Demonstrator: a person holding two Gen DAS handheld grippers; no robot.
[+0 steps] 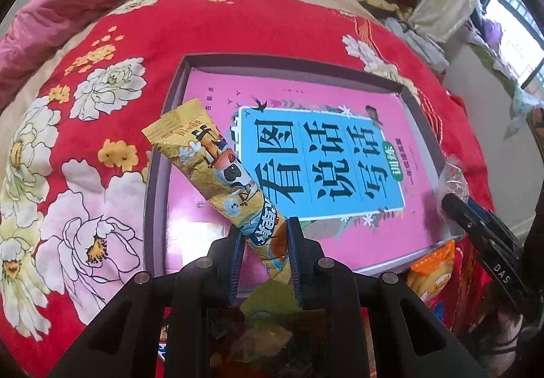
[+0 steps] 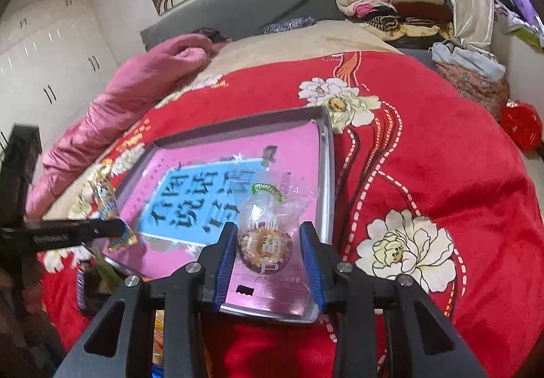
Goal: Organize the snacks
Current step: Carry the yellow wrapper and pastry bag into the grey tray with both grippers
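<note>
My left gripper [image 1: 263, 225] is shut on a long yellow snack stick packet [image 1: 210, 160] and holds it above the near left corner of a shallow grey tray [image 1: 154, 181]. A pink book with a blue title panel [image 1: 323, 157] lies in the tray. My right gripper [image 2: 268, 228] is shut on a round pastry in a clear wrapper [image 2: 265, 245], held over the tray's near right part [image 2: 328, 187]. The right gripper also shows at the right edge of the left wrist view [image 1: 452, 198], and the left gripper at the left of the right wrist view [image 2: 115, 228].
The tray lies on a red floral blanket [image 1: 102, 126] over a bed. An orange snack bag [image 1: 431, 272] and other packets [image 1: 265, 330] lie near the tray's front edge. A pink quilt [image 2: 136, 89] and folded clothes [image 2: 391, 4] are at the back.
</note>
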